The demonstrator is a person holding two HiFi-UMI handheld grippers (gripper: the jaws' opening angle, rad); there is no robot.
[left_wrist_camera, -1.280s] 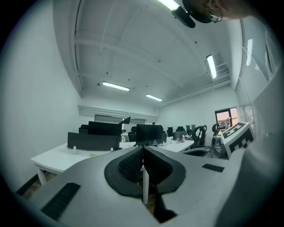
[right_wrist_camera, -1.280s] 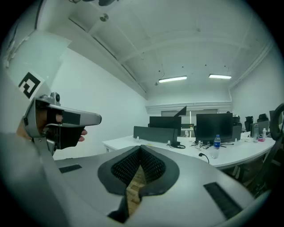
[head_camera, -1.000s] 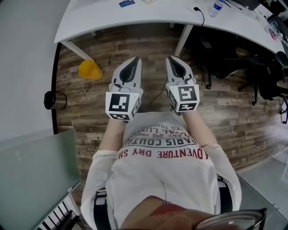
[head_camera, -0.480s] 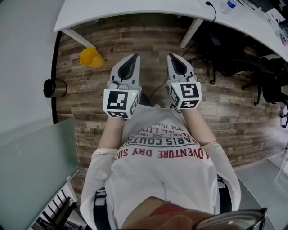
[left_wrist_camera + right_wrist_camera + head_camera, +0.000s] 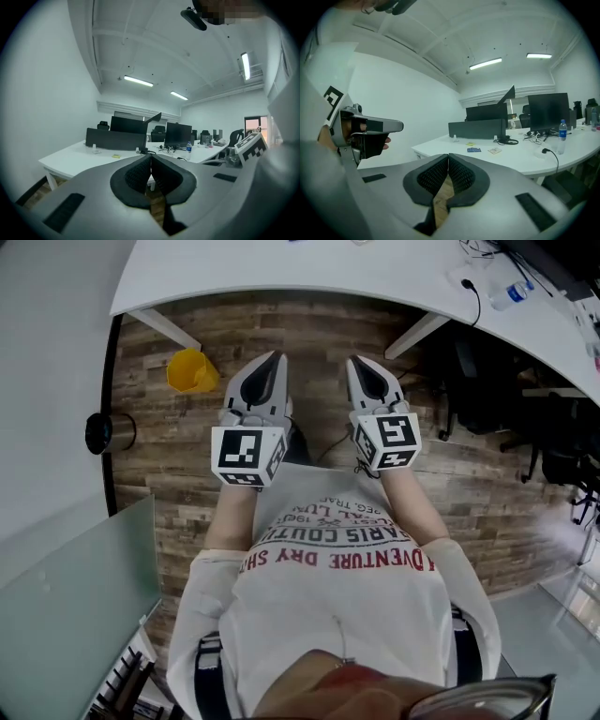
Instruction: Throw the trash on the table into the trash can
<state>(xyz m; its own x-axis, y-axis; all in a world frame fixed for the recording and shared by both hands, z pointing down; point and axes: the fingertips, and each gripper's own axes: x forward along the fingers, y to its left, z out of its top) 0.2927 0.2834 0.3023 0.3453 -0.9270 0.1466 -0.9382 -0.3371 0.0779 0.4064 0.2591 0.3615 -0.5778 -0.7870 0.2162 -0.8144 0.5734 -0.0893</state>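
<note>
My left gripper and right gripper are held side by side over the wooden floor, just short of the white table. Both are shut with nothing between the pads, as the left gripper and right gripper views show. On the table lie small bits of trash: a blue card, a tan piece and a yellow scrap. A yellow trash can stands on the floor under the table's left end, left of my left gripper.
A dark metal cylinder stands by the left wall. On the table are a water bottle, a cable with a plug, monitors and a low partition. Office chairs crowd the right side. A glass panel is at lower left.
The table, bottle and cable have slid to the right in the head view as the person moved. Both grippers have kept side by side and stayed shut.
</note>
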